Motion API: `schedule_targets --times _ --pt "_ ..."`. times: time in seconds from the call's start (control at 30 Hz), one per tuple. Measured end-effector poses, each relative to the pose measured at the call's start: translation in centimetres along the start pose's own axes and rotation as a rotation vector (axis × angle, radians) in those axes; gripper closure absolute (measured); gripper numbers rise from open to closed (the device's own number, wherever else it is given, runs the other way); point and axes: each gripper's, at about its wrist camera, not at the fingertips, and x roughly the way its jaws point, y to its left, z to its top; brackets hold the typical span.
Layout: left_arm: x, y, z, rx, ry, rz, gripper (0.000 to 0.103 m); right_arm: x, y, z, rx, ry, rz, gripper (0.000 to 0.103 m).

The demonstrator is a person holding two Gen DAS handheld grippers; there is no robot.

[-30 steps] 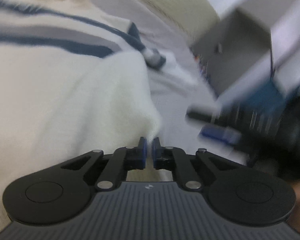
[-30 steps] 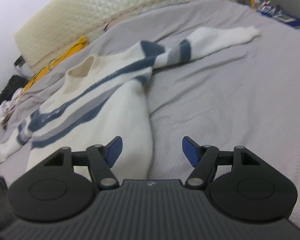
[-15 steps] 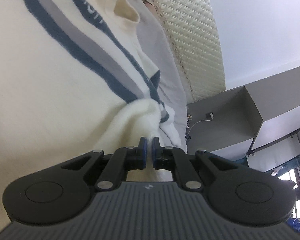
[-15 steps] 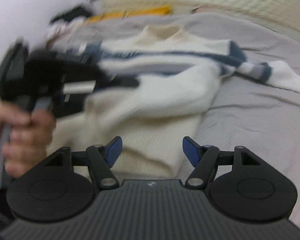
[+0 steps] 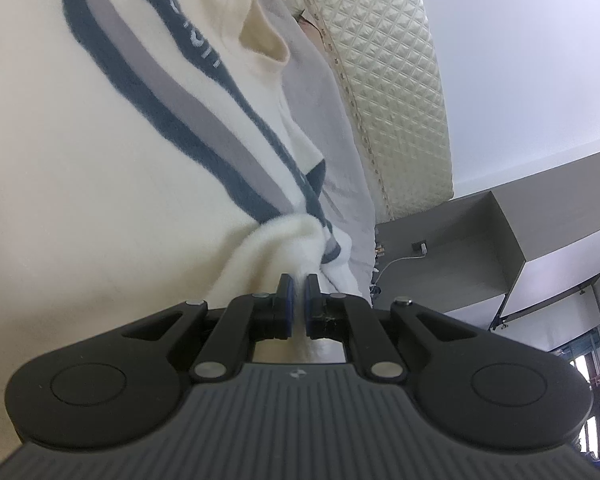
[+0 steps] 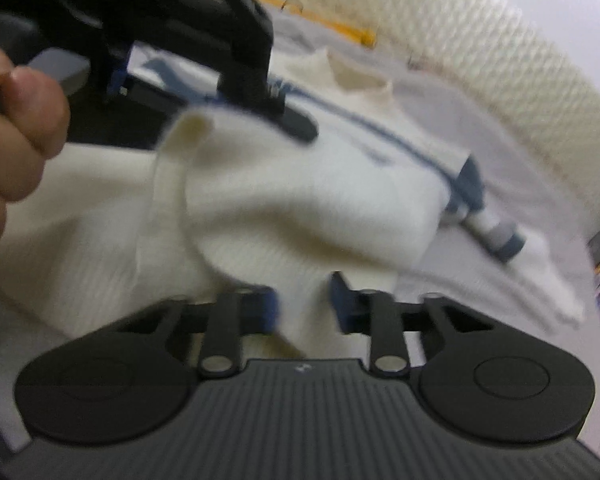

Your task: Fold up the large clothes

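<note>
Cream knit sits pinched between the blue pads [image 5: 286,294] of your left gripper [image 5: 297,300]; the jaws are clenched on a bunched edge of the sweater [image 5: 100,184], with only a sliver of fabric showing between them. That grip appears to be on the side fold near the sleeve, where the navy and grey stripes [image 5: 204,136] run into the crease, and it seems meant to anchor the edge you are turning over the body.

Your right gripper [image 6: 304,304] is closing at this moment. A hanging flap of the same sweater [image 6: 300,200] lies between its pads [image 6: 340,292], but a gap shows on both sides of the cloth, so the pads do not yet press it. The frame is blurred, so judge contact with caution.

In the right wrist view, your left gripper [image 6: 292,120] shows above, holding the raised corner, with the hand [image 6: 16,120] that carries it at the left edge. The two tools stand near one another on one edge, which suggests a two-point hold to carry the fold evenly.

Outward, the sweater lies spread on the grey bed cover [image 6: 480,128], collar [image 6: 356,72] toward the quilted headboard [image 5: 392,92], one striped sleeve [image 6: 500,236] trailing to the side. A grey cabinet [image 5: 500,240] stands beyond the bed. The fold looks barely begun.
</note>
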Motion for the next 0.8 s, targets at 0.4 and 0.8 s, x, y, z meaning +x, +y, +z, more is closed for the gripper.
schedule_targets --times 0.4,0.8 --pt "0.4 -2.6 -1.5 0.135 0.049 -0.015 0.071 -6.5 -5.9 -0.2 0.380 -0.161 -0.190 0.099" --pt "7.3 -6.4 -8.0 0.499 0.271 0.136 0.070 -6.9 -12.9 -5.3 0.887 0.029 -0.194 0.100"
